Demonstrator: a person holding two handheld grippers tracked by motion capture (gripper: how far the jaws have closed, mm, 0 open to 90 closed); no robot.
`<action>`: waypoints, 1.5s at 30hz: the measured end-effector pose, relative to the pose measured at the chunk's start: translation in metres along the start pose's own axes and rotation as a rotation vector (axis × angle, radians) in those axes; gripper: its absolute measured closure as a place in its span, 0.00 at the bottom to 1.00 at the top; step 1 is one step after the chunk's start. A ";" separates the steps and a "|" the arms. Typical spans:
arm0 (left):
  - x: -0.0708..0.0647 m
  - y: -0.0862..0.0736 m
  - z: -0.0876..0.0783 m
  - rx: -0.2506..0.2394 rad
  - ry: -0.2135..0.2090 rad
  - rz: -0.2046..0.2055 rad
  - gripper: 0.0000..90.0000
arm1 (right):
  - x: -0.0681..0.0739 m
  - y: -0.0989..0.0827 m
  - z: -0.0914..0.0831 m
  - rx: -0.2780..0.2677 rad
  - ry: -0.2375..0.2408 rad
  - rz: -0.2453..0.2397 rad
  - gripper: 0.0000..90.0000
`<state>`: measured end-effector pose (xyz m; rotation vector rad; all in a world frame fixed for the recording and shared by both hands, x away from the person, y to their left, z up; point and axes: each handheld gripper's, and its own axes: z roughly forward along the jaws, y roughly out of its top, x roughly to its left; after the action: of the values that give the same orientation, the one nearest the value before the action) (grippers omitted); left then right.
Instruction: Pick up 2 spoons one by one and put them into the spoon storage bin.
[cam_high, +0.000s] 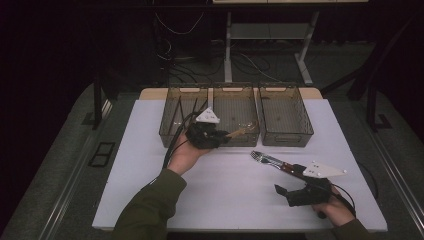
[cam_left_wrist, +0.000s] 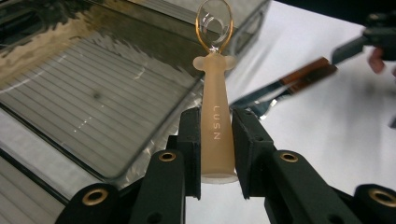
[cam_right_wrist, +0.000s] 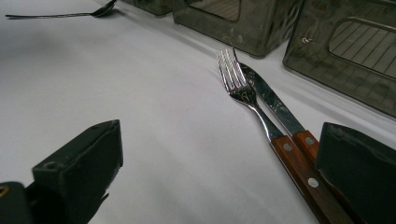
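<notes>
The left gripper (cam_high: 220, 136) is clamped on the pale beige plastic handle of a small spoon (cam_left_wrist: 216, 112) with a clear amber bowl, its black pads pressing the handle from both sides. In the high view it hangs over the near edge of the middle smoky transparent plastic bin (cam_high: 235, 107), the spoon pointing right. The right gripper (cam_high: 290, 192) rests near the right front of the white table (cam_high: 150, 165) with its jaws spread wide and nothing between them. Just beside its right jaw lie a wooden-handled steel fork (cam_right_wrist: 243, 93) and a wooden-handled steel knife (cam_right_wrist: 273, 105), side by side and touching, tips toward the bins. A slim metal spoon (cam_right_wrist: 60, 14) lies far off to the left in the right gripper view.
</notes>
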<state>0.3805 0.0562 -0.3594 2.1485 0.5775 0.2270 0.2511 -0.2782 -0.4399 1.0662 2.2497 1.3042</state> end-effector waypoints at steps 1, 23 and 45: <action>0.002 0.002 0.002 0.000 0.010 -0.006 0.81 | 0.000 0.000 0.000 -0.005 0.000 0.002 0.01; 0.046 0.027 0.049 0.123 0.175 -0.131 0.81 | -0.002 0.000 0.000 -0.009 -0.005 -0.002 0.01; 0.042 0.033 0.069 0.113 0.143 -0.108 0.40 | -0.003 0.000 -0.002 -0.017 -0.003 0.007 0.01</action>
<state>0.4524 0.0105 -0.3766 2.2140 0.8036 0.2963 0.2520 -0.2810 -0.4389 1.0702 2.2312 1.3215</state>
